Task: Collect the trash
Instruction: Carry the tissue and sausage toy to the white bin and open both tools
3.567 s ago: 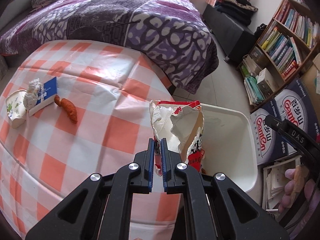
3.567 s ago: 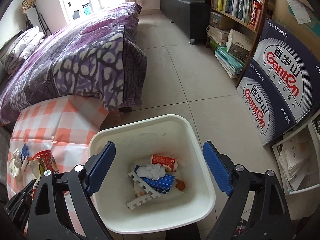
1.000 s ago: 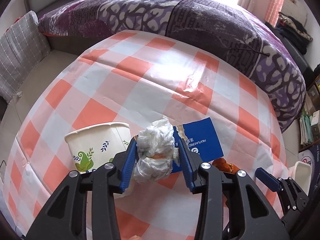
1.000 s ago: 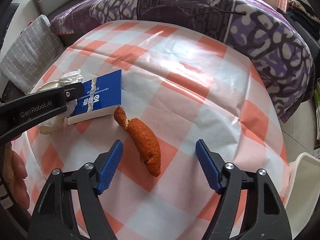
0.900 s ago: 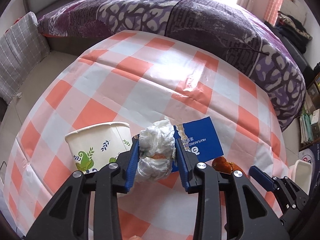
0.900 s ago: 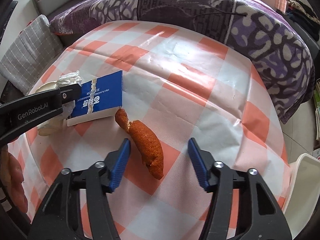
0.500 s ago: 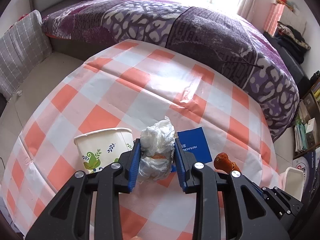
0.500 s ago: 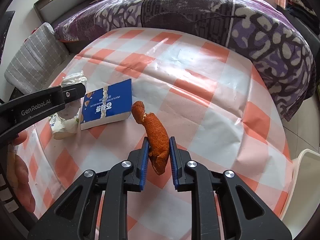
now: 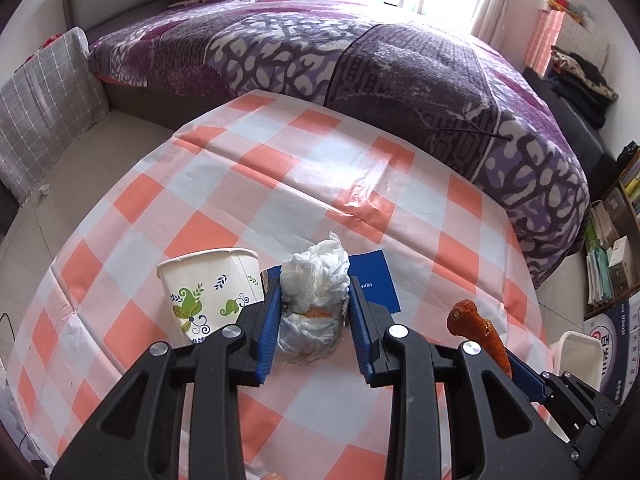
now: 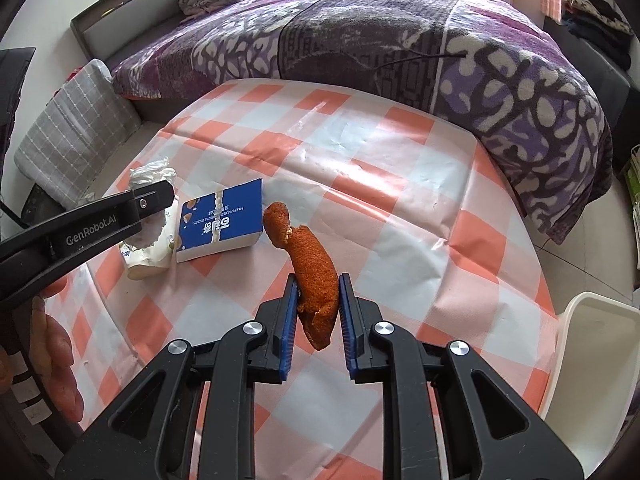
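Note:
My left gripper (image 9: 314,312) is shut on a crumpled white tissue wad (image 9: 312,296) and holds it just above the checked table. Behind it lie a blue carton (image 9: 374,284) and a paper cup (image 9: 208,292) with green leaf prints. My right gripper (image 10: 318,300) is shut on an orange-brown peel (image 10: 312,268), lifted clear of the cloth. The right wrist view also shows the blue carton (image 10: 220,224), the tissue wad (image 10: 154,176) and the left gripper's side. The peel (image 9: 478,332) shows at the left wrist view's right.
A white bin (image 10: 592,364) stands on the floor past the table's right edge. A bed with a purple patterned blanket (image 9: 380,56) runs along the far side. A grey cushion (image 9: 44,108) is at left, and bookshelves (image 9: 616,248) at right.
The right gripper's jaws closed on the peel and lifted it off the cloth. The left gripper tightened on the tissue wad and raised it. Both views have pulled back from the table.

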`<state>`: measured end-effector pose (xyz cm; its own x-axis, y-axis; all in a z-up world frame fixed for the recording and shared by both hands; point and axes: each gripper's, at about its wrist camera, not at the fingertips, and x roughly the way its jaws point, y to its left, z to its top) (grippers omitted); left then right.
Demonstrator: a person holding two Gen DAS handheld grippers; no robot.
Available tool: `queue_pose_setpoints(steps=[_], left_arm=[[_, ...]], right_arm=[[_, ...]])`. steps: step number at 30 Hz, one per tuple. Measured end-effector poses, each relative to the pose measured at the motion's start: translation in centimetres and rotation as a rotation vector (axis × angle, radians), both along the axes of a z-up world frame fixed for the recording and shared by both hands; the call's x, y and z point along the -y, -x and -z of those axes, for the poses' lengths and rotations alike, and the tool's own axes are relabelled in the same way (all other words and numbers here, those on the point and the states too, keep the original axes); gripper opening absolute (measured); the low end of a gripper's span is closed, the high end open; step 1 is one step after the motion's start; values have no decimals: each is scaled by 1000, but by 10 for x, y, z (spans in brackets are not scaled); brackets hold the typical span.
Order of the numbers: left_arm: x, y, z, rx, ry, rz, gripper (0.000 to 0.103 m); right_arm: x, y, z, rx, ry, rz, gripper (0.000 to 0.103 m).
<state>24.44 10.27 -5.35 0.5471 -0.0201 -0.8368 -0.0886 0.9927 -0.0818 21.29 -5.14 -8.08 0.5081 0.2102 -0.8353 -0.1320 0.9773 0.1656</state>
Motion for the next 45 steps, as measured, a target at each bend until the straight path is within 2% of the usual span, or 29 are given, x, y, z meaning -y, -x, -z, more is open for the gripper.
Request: queue_pose_setpoints(steps=[19,45], left_arm=[[32,28,-9,-6,45,9,32],[110,63,-17,8,39,153,32]], right_arm=[[55,27,-24,20,-8,97,19],[159,60,-47,41,18,310,20]])
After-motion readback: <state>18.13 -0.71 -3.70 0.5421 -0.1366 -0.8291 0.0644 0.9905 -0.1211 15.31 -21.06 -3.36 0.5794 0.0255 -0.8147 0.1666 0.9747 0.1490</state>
